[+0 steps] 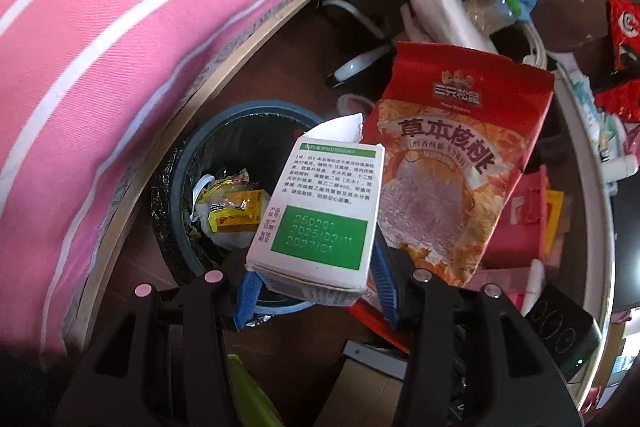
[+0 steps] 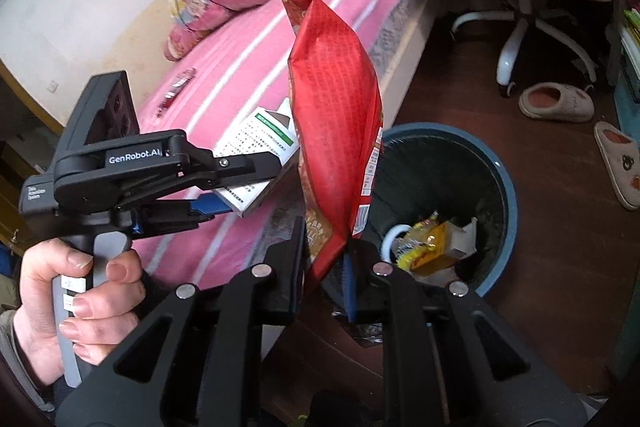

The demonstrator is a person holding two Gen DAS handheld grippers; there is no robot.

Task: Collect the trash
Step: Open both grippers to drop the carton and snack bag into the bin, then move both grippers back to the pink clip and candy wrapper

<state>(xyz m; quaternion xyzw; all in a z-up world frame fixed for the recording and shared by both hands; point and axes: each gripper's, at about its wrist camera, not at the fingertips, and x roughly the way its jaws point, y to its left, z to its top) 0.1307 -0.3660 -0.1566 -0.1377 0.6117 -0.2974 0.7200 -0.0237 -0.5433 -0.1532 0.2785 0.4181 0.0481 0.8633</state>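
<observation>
My left gripper (image 1: pixel 316 279) is shut on a white medicine box with a green panel (image 1: pixel 320 215), held above the near rim of a blue trash bin (image 1: pixel 182 187) lined with a black bag. The bin holds yellow wrappers (image 1: pixel 232 207). My right gripper (image 2: pixel 328 267) is shut on a red snack bag (image 2: pixel 336 131), held upright just left of the bin (image 2: pixel 508 199). The bag also shows in the left wrist view (image 1: pixel 452 163), right of the box. The left gripper (image 2: pixel 256 183) with the box (image 2: pixel 256 151) shows in the right wrist view, left of the bag.
A bed with a pink striped sheet (image 2: pixel 248 67) runs along the bin's left side. A white office chair (image 2: pixel 528 27) and two slippers (image 2: pixel 556 103) stand beyond the bin on the dark wood floor. A desk edge with red wrappers (image 1: pixel 620 39) lies at the right.
</observation>
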